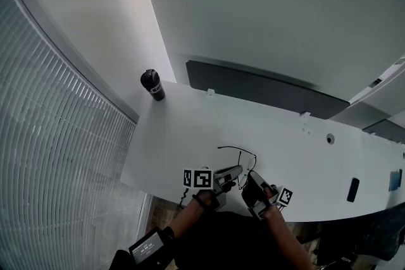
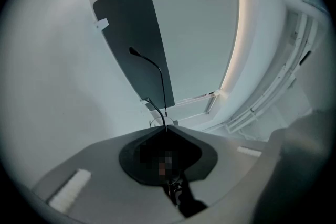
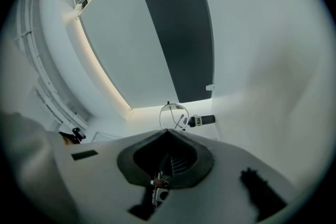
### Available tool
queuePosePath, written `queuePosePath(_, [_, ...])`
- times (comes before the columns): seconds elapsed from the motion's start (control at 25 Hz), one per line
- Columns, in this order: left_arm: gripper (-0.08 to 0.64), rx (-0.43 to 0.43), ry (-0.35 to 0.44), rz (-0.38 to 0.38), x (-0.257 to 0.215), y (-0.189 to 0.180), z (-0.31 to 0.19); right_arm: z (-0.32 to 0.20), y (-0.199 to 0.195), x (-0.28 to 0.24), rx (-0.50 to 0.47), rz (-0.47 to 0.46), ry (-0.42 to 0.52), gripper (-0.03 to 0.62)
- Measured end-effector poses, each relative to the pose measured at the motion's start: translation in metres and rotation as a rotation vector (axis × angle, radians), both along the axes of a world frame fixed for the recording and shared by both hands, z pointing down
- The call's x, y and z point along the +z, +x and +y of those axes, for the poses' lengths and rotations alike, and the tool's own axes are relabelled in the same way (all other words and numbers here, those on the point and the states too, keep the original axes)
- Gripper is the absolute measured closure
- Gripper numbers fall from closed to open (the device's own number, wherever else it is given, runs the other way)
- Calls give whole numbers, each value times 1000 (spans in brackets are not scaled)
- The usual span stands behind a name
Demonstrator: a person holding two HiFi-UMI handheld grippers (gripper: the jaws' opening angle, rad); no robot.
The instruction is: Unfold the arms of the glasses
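Head view had the glasses (image 1: pixel 235 148) low and just right of centre, a thin dark wire frame held over the near edge of the white table (image 1: pixel 190 129), caught between my two grippers; the left gripper (image 1: pixel 237 171) came at them from the left and the right gripper (image 1: pixel 251 177) from below right, the tips close together. Left gripper view showed that gripper (image 2: pixel 166 127) clenched, its jaws meeting at a point with one slim arm of the glasses (image 2: pixel 161 83) pinched there and curving up toward the upper left of the frame; a second, shorter wire stub showed just left of the tips. Right gripper view showed the right gripper (image 3: pixel 168 131) clenched too, a round lens rim of the glasses (image 3: pixel 174 116) standing straight off the closed tips, so I read it as gripping the frame at that rim. Whether the arms stood fully open I could not tell. Farther out, a black bottle (image 1: pixel 152 85) stood upright at the table's far left corner, well apart from the glasses; in the right gripper view it (image 3: pixel 202 120) appeared just right of the lens. A long dark panel (image 1: pixel 266 93) ran along the table's far edge; a small dark flat object (image 1: pixel 353 190) lay toward the right of the frame.
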State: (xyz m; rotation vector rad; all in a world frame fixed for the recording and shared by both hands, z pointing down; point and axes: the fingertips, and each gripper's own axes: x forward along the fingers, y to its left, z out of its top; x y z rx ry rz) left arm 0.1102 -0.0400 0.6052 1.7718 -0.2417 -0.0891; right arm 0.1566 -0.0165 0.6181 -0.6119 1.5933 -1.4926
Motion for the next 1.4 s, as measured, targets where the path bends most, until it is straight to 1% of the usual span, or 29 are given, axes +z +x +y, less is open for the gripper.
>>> queuePosePath(0.12, [545, -73, -44, 52, -8, -7, -11, -7, 7, -4, 62, -28, 1, 583])
queuePosePath(0.28, [545, -150, -21, 81, -19, -17, -24, -15, 15, -10, 120, -25, 16, 583])
queuePosePath(0.48, [543, -206, -52, 134, -19, -29, -30, -20, 29, -13, 198, -10, 18, 583])
queuePosePath(0.56, [543, -207, -51, 140, -19, -30, -32, -21, 37, -11, 231, -4, 15, 583])
queuePosePath(0.72, [549, -158, -46, 129, -18, -24, -28, -25, 54, -12, 294, -10, 4, 583])
queuePosePath(0.92, [549, -131, -66, 139, -15, -24, -22, -26, 56, -11, 304, -8, 4, 583])
queuePosePath(1.04, [543, -121, -32, 152, -20, -24, -23, -27, 58, -16, 306, -22, 14, 583])
queuePosePath(1.08, [529, -114, -13, 153, -23, -24, -24, -28, 59, -21, 306, -27, 23, 583])
queuePosePath(1.16, [465, -101, 15, 154, -25, -26, -24, -28, 61, -27, 305, -33, 41, 583])
queuePosePath(1.28, [460, -110, 24, 152, -15, -35, -26, -28, 66, -24, 319, -39, 49, 583])
queuePosePath(1.4, [460, -132, 21, 119, 2, -41, -30, -27, 83, -14, 361, -52, 47, 583])
